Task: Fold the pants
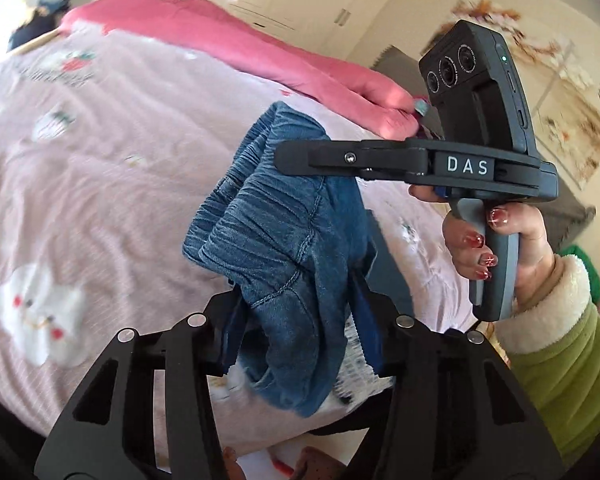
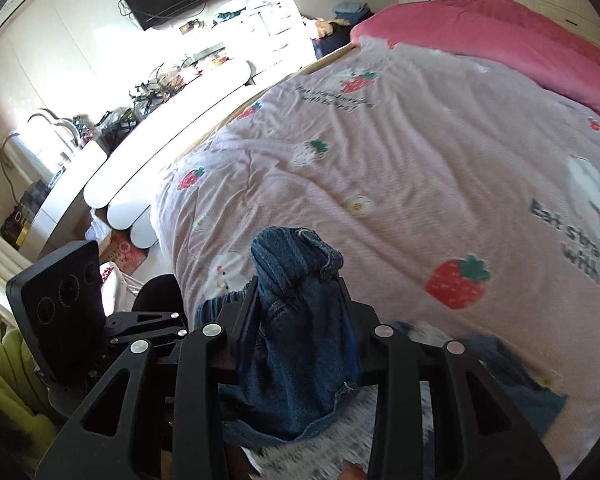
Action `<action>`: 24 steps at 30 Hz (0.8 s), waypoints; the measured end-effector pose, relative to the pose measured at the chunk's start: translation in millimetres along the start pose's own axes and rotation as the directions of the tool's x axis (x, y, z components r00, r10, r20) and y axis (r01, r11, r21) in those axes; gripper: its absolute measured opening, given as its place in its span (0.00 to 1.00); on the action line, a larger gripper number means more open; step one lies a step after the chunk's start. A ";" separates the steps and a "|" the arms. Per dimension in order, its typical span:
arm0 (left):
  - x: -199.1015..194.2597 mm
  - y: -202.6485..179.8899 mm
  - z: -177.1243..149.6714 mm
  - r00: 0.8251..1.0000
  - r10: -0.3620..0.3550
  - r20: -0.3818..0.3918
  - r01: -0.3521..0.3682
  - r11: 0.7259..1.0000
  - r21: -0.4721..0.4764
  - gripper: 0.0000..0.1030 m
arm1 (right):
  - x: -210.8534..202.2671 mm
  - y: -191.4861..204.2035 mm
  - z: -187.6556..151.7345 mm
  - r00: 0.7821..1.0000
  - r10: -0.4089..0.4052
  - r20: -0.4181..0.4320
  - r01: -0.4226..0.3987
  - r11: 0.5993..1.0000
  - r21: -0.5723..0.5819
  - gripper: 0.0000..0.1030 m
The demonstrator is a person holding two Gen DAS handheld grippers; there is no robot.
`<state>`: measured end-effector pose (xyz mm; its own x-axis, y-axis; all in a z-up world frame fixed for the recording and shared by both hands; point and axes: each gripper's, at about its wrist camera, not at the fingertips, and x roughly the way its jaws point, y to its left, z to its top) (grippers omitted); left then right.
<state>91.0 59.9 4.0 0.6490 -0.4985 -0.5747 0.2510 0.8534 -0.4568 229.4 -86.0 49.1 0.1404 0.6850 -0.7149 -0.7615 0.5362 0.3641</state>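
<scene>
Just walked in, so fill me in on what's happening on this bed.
A person is folding a pair of blue denim pants over a bed with a pink strawberry-print cover. Each hand works a hand-held gripper. The left hand-held gripper is clamped on a bunch of the denim, and the right hand-held gripper is clamped on another bunch near the gathered waistband. The gripped parts are lifted off the cover. No fold is laid down yet.
</scene>
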 end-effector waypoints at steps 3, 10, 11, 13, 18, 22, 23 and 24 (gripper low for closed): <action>21.4 -23.7 3.9 0.999 -0.002 -0.032 0.003 0.999 0.046 0.38 | -19.4 -20.7 -14.3 1.000 -0.013 0.017 0.013 0.999 0.029 0.32; 61.9 -61.2 -7.9 0.995 0.013 -0.097 0.000 0.992 0.128 0.39 | -46.5 -60.0 -67.2 0.998 -0.016 0.058 0.010 0.995 0.104 0.38; 66.7 -64.1 -9.0 0.994 0.013 -0.107 0.001 0.991 0.133 0.41 | -47.8 -62.7 -72.5 0.998 -0.016 0.059 0.010 0.994 0.112 0.38; 75.1 -71.4 -14.3 0.992 0.008 -0.126 0.010 0.989 0.147 0.48 | -52.9 -69.2 -87.6 0.997 -0.021 0.070 0.011 0.991 0.134 0.41; 89.4 -90.1 -27.3 0.986 -0.012 -0.163 0.043 0.982 0.186 0.61 | -69.8 -86.4 -114.9 0.993 -0.042 0.109 0.019 0.979 0.201 0.51; 96.3 -98.1 -36.4 0.979 -0.063 -0.193 0.102 0.975 0.199 0.64 | -83.9 -98.0 -132.3 0.989 -0.068 0.131 0.032 0.965 0.261 0.59; 94.8 -99.6 -39.8 0.977 -0.077 -0.199 0.118 0.972 0.203 0.65 | -87.5 -100.1 -137.3 0.988 -0.080 0.136 0.040 0.961 0.274 0.59; 91.5 -100.5 -41.6 0.975 -0.088 -0.202 0.130 0.970 0.207 0.66 | -89.7 -101.1 -140.7 0.987 -0.088 0.137 0.047 0.959 0.281 0.61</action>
<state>95.2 -77.8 -30.9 0.4661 -0.5918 -0.6577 0.4768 0.7942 -0.3768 204.7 -271.1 -7.5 0.2922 0.6959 -0.6560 -0.5457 0.6847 0.4832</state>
